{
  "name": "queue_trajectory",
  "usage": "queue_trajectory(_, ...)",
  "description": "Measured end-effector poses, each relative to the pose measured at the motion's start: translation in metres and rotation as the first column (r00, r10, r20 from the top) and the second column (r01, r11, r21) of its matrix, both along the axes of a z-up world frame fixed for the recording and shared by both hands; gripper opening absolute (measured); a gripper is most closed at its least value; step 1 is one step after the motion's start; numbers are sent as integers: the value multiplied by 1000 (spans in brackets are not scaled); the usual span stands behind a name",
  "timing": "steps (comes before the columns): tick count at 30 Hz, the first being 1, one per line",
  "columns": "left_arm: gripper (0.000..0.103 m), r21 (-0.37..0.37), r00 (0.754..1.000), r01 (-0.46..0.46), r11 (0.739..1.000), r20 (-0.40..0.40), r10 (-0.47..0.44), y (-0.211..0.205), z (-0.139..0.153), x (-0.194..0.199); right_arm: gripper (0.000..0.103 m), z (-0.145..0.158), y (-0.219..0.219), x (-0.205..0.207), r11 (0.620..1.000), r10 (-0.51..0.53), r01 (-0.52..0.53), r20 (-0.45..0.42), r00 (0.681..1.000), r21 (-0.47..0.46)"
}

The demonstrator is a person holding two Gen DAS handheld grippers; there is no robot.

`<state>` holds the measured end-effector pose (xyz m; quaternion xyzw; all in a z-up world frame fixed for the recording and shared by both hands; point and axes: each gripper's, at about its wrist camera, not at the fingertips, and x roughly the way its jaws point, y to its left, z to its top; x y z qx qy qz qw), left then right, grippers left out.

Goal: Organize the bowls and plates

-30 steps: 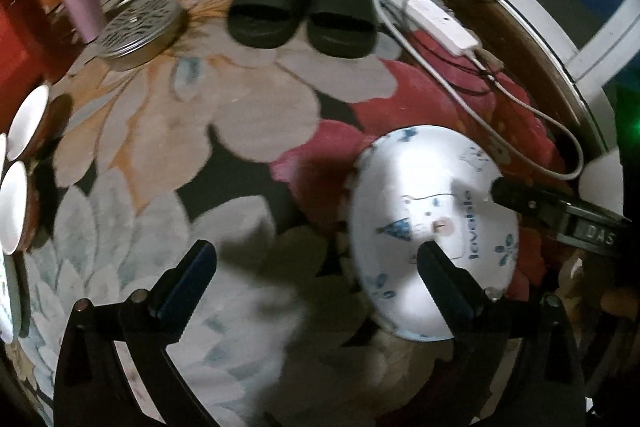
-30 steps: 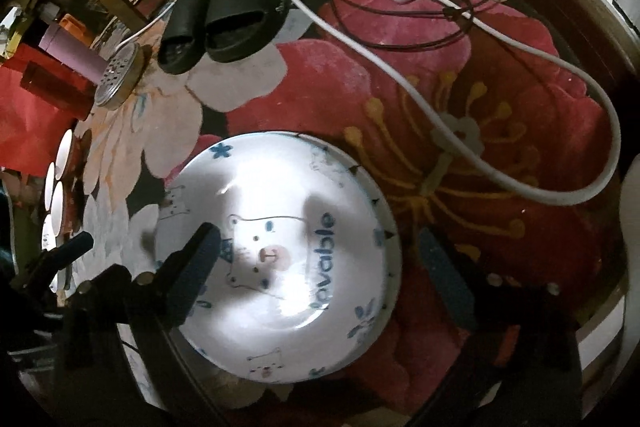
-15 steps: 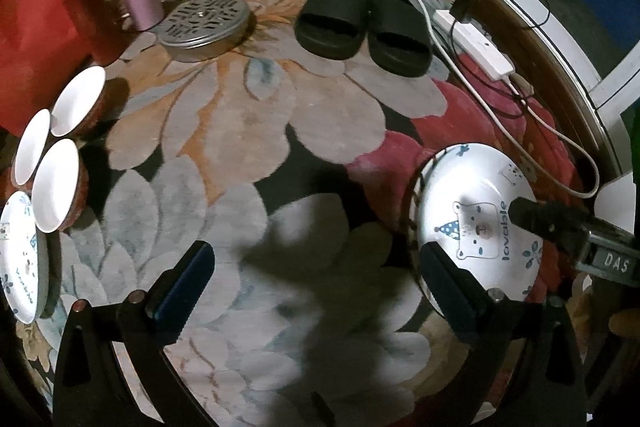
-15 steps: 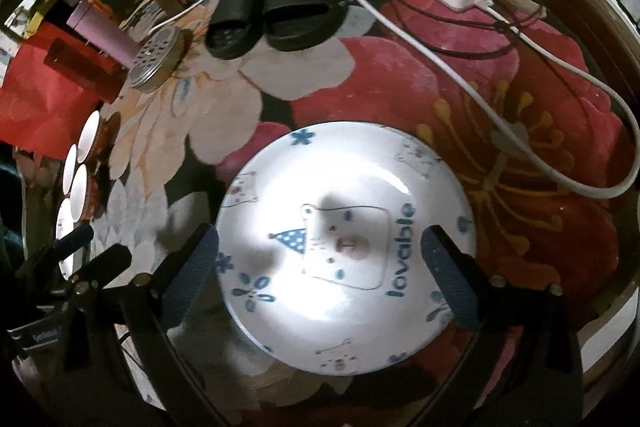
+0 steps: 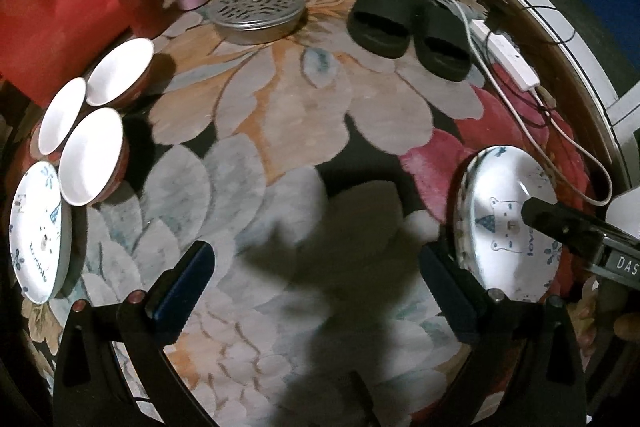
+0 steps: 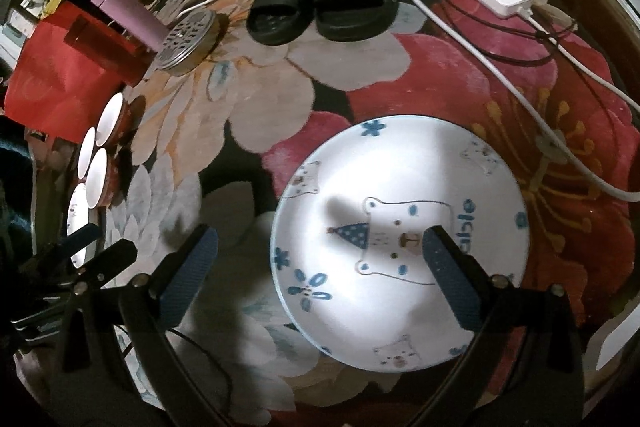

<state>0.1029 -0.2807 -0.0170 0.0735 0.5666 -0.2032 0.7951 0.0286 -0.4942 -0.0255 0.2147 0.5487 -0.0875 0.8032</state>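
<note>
Both tongs are held apart, nothing clamped. Right tongs (image 6: 316, 255) are poised over bear plate (image 6: 400, 239), seen at 6 o'clock on floral rug (image 6: 256, 115). Left tongs (image 5: 316, 267) are over rug; 3 bowls (image 5: 94, 155) & 2nd plate (image 5: 38, 231) are seen at 9 o'clock.

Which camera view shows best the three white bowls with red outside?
The left wrist view: the three bowls appear large, with all rims visible. In the right wrist view they are small, squeezed at the left edge.
</note>
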Motion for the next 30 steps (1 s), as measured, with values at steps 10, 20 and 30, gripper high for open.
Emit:
queue_trajectory(10, 102, 8, 999, -44, 999, -5, 44, 31, -2, 6, 103, -4, 26, 11, 999, 41, -41, -4, 999, 6)
queue_trajectory(20, 102, 11, 996, -94, 995, -2, 94, 64, -4, 13, 103, -5, 55, 23, 996, 91, -91, -1, 996, -8)
queue_trajectory(30, 102, 13, 990, -144, 990, -11, 144, 96, -10, 16, 103, -8, 80, 34, 990, 142, -142, -9, 990, -15)
